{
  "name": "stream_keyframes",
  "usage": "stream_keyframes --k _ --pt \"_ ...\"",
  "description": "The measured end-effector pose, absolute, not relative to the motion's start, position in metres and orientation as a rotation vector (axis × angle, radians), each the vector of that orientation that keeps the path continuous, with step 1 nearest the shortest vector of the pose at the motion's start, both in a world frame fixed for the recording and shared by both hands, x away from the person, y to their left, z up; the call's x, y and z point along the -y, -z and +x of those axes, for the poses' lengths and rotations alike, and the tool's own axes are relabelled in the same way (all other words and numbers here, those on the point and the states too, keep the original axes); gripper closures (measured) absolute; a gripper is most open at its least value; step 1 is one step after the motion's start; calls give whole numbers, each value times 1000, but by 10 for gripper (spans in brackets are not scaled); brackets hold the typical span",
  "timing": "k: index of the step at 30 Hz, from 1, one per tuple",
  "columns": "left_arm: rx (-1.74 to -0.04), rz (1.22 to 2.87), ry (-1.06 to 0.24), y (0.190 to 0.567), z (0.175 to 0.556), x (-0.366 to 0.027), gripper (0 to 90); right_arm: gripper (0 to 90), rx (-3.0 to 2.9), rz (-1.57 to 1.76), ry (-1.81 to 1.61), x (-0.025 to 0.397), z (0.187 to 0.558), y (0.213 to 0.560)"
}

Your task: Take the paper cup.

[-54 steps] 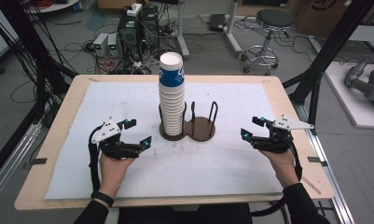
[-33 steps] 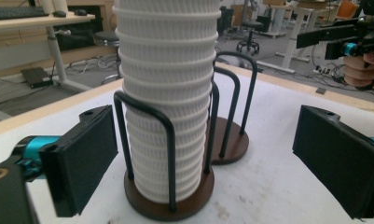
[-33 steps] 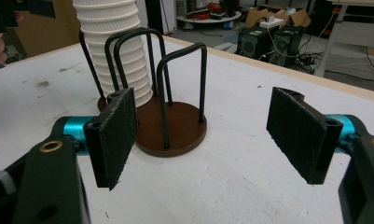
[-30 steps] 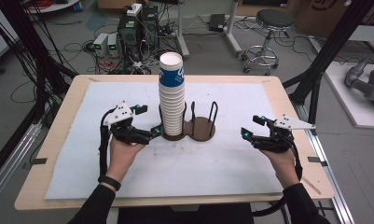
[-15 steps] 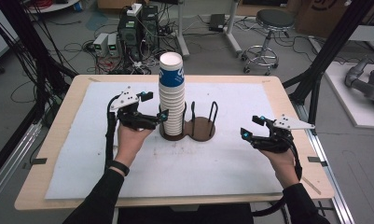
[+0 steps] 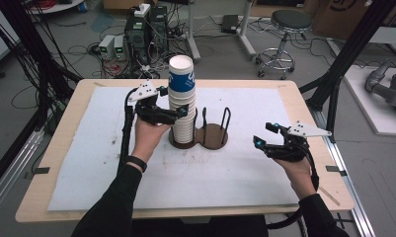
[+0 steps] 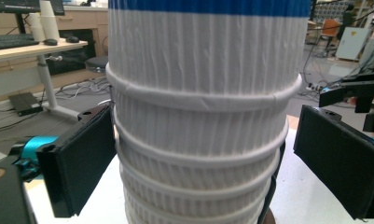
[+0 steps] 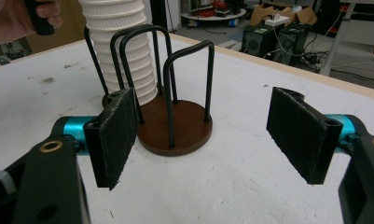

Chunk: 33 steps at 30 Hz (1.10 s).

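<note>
The left tool (image 6: 173,102) sits at the left side of the cup stack (image 6: 181,106), raised off the table (image 6: 62,148), at about the stack's upper middle; its jaws are spread, one on the far side and one on the near side of the cups; in the left gripper view the stack (image 7: 201,116) stands between the two black pads, the left pad at or just beside the ribbed wall and the right pad a little apart from it, so the tool is released, not clamped; whether the left pad truly touches cannot be told.

The stack stands upright in the left ring of a brown holder (image 6: 215,136) near the middle of the white mat (image 6: 264,108); its top cup carries a blue band; the holder's right ring, with its black wire loops, is empty; in the right gripper view the holder (image 8: 175,126) lies ahead of the jaws, with the cups (image 8: 124,51) in its far-left ring.

The right tool (image 6: 262,136) hovers well to the right of the holder, near the table's right edge, jaws wide apart and grasping nothing.
</note>
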<state>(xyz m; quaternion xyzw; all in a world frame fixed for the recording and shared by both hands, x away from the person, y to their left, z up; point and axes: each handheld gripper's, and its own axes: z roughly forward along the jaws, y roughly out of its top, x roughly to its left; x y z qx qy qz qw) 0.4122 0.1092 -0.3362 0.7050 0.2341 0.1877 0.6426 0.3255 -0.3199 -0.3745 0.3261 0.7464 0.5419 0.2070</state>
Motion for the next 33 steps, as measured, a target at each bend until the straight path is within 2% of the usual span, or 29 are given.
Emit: stream_keyframes --k 6,10,17,33 --pt "-532 1593 -430 335 416 -109 57 252 -2092 904 -1526 316 326 373" --pt "-520 1602 -421 336 417 -110 110 248 -2110 882 -1550 308 327 365" --pt "-516 1607 -429 336 417 -110 115 248 -2140 818 -1568 288 334 345" --pt "-510 1610 -438 336 417 -110 120 222 -2193 658 -1655 224 372 265"
